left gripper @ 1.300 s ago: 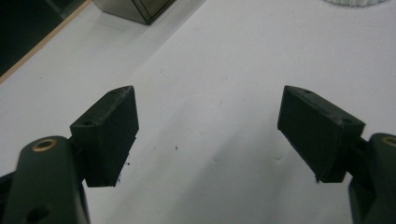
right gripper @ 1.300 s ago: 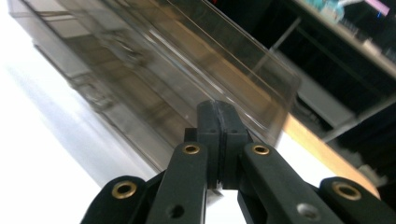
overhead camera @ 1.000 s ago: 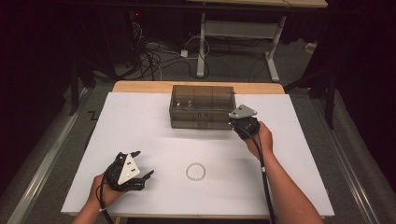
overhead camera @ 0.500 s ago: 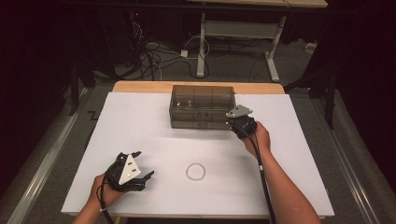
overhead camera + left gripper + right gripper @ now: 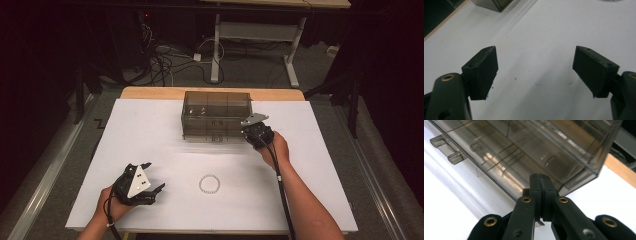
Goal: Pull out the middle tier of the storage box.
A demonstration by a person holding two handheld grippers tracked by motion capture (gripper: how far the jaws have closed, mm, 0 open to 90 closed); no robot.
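Nearest the person, the left gripper (image 5: 150, 186) rests on the white table (image 5: 325, 200), jaws wide apart, holding nothing. A small bead ring (image 5: 209, 184) lies beside it. Farther off, the right gripper (image 5: 248, 134) is pinched tight at the see-through box's (image 5: 216, 114) front corner, maybe on a small tab.
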